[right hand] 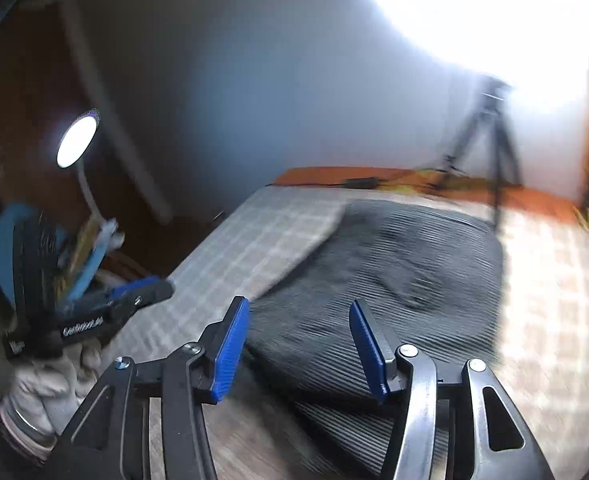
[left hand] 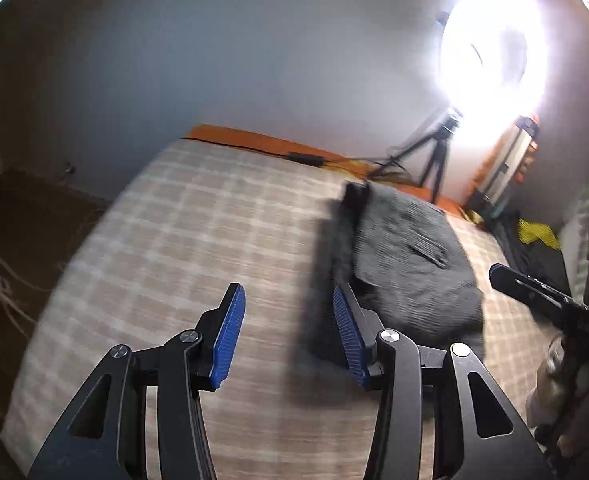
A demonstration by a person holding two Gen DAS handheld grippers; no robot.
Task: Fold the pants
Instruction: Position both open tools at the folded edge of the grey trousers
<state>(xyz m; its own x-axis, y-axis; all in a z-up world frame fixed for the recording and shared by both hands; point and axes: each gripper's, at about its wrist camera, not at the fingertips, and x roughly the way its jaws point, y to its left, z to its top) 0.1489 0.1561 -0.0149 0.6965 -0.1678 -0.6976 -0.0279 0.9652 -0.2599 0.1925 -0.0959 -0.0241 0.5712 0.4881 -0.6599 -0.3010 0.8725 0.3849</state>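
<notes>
Dark grey ribbed pants (left hand: 410,264) lie folded in a compact bundle on the checked bed cover (left hand: 198,240), right of centre in the left wrist view. My left gripper (left hand: 288,300) is open and empty, held above the cover just left of the bundle. In the right wrist view the pants (right hand: 394,272) fill the middle. My right gripper (right hand: 300,312) is open and empty, above their near edge. The right gripper also shows in the left wrist view (left hand: 534,284) at the right edge, and the left gripper in the right wrist view (right hand: 126,296) at the left. Both views are blurred.
A bright ring light (left hand: 494,60) on a tripod (left hand: 434,160) stands at the far right by the wall. An orange strip (left hand: 262,140) with a black cable runs along the bed's far edge. A small round lamp (right hand: 76,142) and clutter (right hand: 54,248) are at the left.
</notes>
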